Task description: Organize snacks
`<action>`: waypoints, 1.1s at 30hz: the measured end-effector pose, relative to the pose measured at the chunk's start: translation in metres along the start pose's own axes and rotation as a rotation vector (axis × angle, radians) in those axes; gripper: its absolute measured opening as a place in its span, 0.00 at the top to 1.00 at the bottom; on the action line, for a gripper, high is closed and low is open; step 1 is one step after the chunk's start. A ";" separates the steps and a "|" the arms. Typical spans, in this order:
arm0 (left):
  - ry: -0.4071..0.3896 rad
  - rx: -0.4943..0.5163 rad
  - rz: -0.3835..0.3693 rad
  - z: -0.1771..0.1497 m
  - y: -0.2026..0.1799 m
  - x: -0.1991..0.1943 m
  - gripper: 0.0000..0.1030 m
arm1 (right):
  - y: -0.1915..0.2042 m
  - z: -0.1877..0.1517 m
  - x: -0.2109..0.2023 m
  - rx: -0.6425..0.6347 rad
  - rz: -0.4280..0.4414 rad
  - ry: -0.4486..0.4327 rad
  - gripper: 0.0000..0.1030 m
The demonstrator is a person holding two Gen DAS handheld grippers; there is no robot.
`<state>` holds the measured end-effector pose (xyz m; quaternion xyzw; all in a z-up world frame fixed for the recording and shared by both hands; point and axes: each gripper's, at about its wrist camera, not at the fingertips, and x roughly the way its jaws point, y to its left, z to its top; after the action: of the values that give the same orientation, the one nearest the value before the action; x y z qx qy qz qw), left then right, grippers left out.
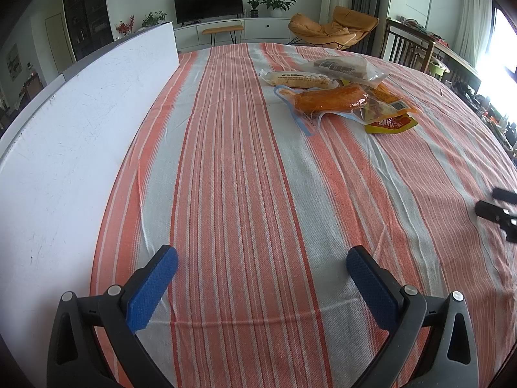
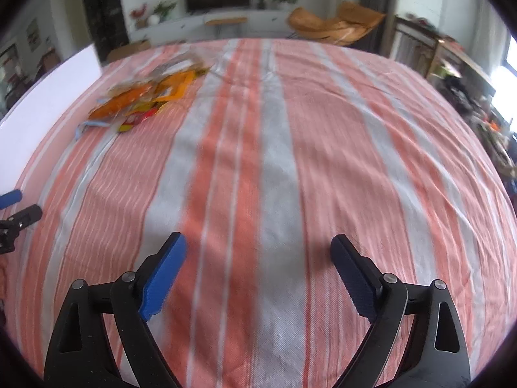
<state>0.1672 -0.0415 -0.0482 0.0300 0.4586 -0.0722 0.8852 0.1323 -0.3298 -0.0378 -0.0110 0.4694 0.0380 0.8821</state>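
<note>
Blue-padded left claw point(image 1: 261, 258) and right claw point(image 2: 258, 245), both wide, empty.

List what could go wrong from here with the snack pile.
1. The packets overlap: the orange packet lies across the yellow one, so a grab may drag both.
2. Loose clear wrappers could slip from the pads.
3. The wrinkled cloth may bunch under either open gripper.

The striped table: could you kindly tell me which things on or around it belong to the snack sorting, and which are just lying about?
Belongs to the job:
orange snack pack
pale snack pack
clear snack bag
yellow-red packet
left gripper, right gripper, jaws open

Just lying about:
white board
television
orange chair
potted plants
</note>
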 end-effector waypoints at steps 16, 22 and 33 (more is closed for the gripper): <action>-0.001 -0.001 -0.001 0.000 0.000 0.000 0.00 | 0.079 0.164 0.090 -0.044 0.095 0.095 0.53; -0.001 -0.002 -0.001 0.000 -0.003 0.001 0.00 | 0.062 0.142 0.048 -0.053 0.173 0.079 0.81; -0.001 -0.003 -0.001 0.000 -0.003 0.001 0.00 | 0.009 -0.010 -0.020 0.062 0.320 0.057 0.62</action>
<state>0.1673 -0.0441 -0.0492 0.0286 0.4583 -0.0721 0.8854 0.1118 -0.3223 -0.0270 0.0898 0.4911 0.1632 0.8509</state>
